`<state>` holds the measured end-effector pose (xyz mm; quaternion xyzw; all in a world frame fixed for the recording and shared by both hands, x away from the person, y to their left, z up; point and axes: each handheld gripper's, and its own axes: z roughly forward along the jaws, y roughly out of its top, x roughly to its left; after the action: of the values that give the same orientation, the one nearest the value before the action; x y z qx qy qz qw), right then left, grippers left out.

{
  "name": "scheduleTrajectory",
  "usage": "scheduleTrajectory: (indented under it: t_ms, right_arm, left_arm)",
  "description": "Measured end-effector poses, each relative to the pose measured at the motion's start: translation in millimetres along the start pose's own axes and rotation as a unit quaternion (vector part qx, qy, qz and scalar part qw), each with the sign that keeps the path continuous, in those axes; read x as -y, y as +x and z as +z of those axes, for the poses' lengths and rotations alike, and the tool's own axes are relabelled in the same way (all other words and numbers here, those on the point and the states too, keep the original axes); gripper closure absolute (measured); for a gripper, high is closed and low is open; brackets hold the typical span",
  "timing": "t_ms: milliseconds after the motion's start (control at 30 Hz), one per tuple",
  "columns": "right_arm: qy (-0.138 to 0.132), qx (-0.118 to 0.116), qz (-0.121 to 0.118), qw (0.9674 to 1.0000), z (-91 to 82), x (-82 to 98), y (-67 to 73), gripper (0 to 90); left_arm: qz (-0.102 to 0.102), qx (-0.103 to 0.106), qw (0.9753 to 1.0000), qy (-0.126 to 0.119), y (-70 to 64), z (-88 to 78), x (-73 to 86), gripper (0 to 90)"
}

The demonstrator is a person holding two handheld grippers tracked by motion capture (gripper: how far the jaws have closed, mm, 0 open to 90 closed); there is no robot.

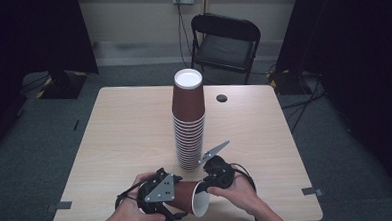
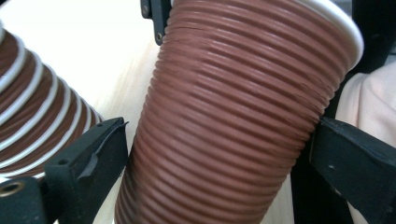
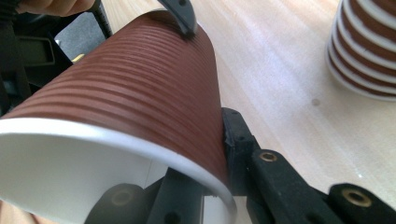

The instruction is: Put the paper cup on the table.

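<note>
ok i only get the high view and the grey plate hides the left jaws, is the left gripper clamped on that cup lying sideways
Observer: No. In the left gripper view the left gripper straddles the cup with its jaws open, and a sliver of gap shows beside one jaw.
Operator: and the right one, what exactly has it got
Observer: The right gripper pinches the cup's rim, with one jaw inside the mouth and the other outside against the ribbed wall.
Operator: cup brushing the stack at all
Observer: No. The left gripper view shows a strip of bare table between the cup and the stack.
</note>
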<state>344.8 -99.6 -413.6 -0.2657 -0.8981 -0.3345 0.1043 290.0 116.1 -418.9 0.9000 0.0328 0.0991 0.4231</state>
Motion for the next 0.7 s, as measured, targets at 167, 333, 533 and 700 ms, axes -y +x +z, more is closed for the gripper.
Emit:
scheduleTrajectory:
  t_ms: [167, 333, 533, 700]
  right_arm:
    - [0.012, -0.005, 0.015, 0.9998, 0.9, -3.7, -0.8, 86.4]
    - [0.029, -0.007, 0.031, 0.9991, 3.8, -7.0, -2.5, 86.4]
    - [0.052, -0.011, 0.048, 0.9974, 9.0, -13.0, -1.6, 86.3]
    - [0.056, -0.010, 0.062, 0.9964, 11.3, -16.6, -1.5, 86.1]
  left_arm:
    - [0.007, -0.005, 0.9999, 0.009, -2.9, 6.1, -2.8, 3.6]
    - [0.028, -0.006, 0.9995, 0.017, -4.0, 9.9, -4.9, 4.7]
    - [0.043, -0.007, 0.9989, 0.018, -6.7, 14.7, -8.0, 5.2]
    - [0.053, -0.017, 0.9983, 0.020, -8.3, 15.5, -9.0, 5.7]
